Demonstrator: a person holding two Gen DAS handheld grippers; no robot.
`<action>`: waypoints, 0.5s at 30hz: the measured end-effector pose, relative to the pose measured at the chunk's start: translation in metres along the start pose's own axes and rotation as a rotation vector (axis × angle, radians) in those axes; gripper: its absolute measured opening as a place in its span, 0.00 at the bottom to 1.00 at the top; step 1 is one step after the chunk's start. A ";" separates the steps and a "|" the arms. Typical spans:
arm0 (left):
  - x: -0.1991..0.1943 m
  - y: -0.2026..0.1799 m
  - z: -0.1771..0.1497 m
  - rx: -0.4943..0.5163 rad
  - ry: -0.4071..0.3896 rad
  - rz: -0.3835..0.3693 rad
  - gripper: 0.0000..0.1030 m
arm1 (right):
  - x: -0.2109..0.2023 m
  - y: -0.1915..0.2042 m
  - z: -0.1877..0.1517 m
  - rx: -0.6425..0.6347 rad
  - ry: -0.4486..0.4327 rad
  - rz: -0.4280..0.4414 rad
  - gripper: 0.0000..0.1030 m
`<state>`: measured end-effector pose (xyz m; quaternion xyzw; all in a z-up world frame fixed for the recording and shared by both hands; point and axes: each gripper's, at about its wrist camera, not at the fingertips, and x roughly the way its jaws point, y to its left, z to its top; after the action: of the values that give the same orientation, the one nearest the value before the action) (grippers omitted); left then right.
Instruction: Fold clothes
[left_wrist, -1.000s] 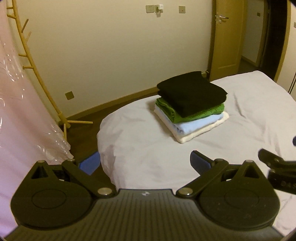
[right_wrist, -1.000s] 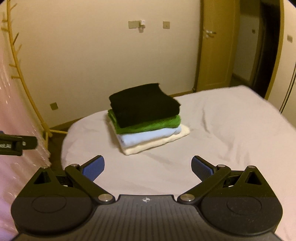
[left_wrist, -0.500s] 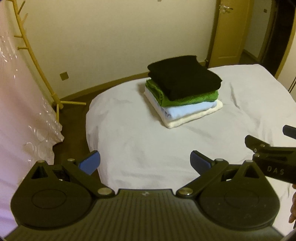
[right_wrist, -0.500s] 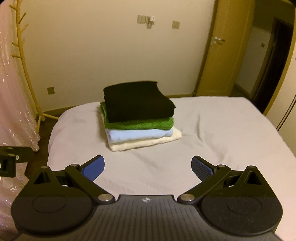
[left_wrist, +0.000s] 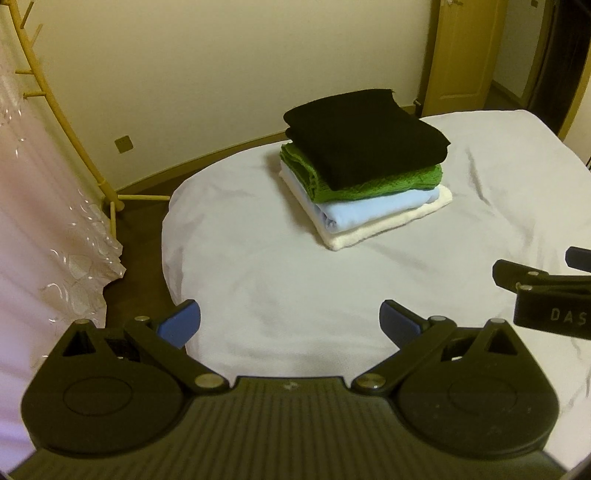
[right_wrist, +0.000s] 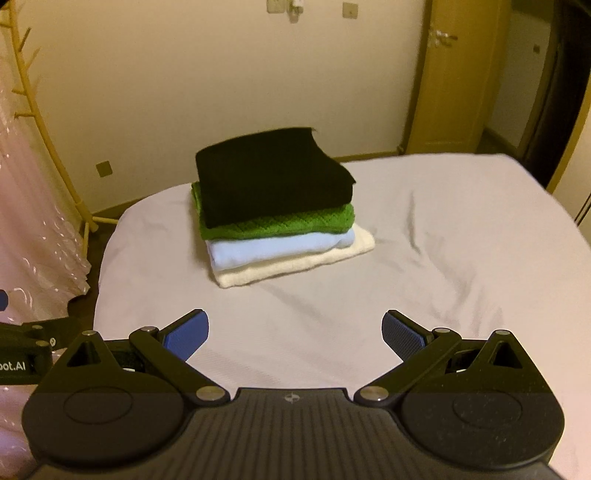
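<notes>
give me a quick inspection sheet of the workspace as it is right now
surface: bed sheet, white, lightly creased
job's things: folded stack on the bed; black garment on top, then green knit, light blue garment, cream towel at the bottom
clutter: nothing seen
grippers: left gripper open, empty; right gripper open, empty; both short of the stack
cables: nothing seen
surroundings: wooden coat rack, pink curtain, door

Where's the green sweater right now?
The green sweater sits second from the top in the folded stack on the bed, under the black garment and above the light blue one.
</notes>
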<state>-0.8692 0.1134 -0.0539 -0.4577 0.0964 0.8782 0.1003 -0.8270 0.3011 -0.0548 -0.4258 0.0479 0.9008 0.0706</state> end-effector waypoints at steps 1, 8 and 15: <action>0.003 -0.002 0.001 0.003 0.001 0.002 0.99 | 0.003 -0.002 0.001 0.007 0.006 0.004 1.00; 0.017 -0.012 0.008 0.013 0.005 0.006 0.99 | 0.023 -0.010 0.005 0.010 0.038 0.015 1.00; 0.031 -0.022 0.018 0.017 0.004 0.010 0.99 | 0.040 -0.016 0.011 0.018 0.060 0.025 1.00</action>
<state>-0.8955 0.1419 -0.0711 -0.4582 0.1062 0.8769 0.0995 -0.8572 0.3223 -0.0794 -0.4515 0.0634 0.8879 0.0618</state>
